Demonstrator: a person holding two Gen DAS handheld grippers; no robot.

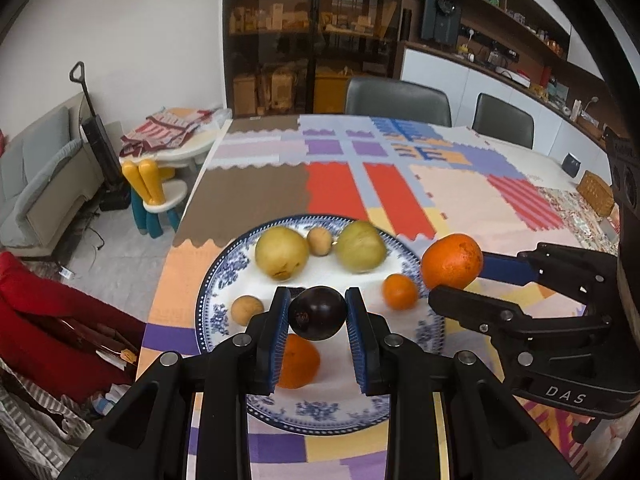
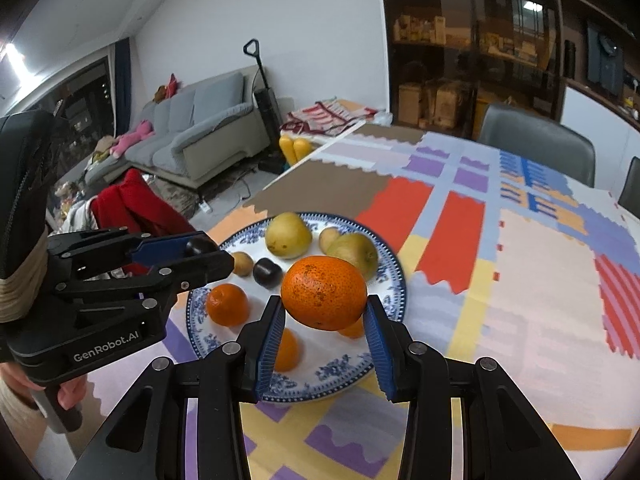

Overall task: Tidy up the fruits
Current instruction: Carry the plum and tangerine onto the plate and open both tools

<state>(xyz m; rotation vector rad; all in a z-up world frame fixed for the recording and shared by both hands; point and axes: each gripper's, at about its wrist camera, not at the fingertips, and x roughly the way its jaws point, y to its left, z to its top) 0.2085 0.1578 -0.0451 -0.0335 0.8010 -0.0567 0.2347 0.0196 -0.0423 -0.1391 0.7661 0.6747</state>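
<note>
A dark plum (image 1: 318, 313) is gripped by the left tool (image 1: 318, 314) above the plate (image 1: 224, 276), near the bench's left edge. A large orange (image 2: 324, 293) is clamped by the right tool (image 2: 325, 316) over the plate's right rim.

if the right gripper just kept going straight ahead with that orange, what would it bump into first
Probably the green pear on the plate, right behind the orange in the right gripper; depth is unclear, so it might pass above.

Left gripper (image 1: 318, 314): black plastic linkage arms, round silver pivot screws, ribbed blue finger pads (image 1: 280, 336), white "GenRobot.AI" lettering, tan cord wound round handle. Right gripper (image 2: 325, 322): same build, marked "DAS". Bare skin on left hand (image 2: 68, 394).
</note>
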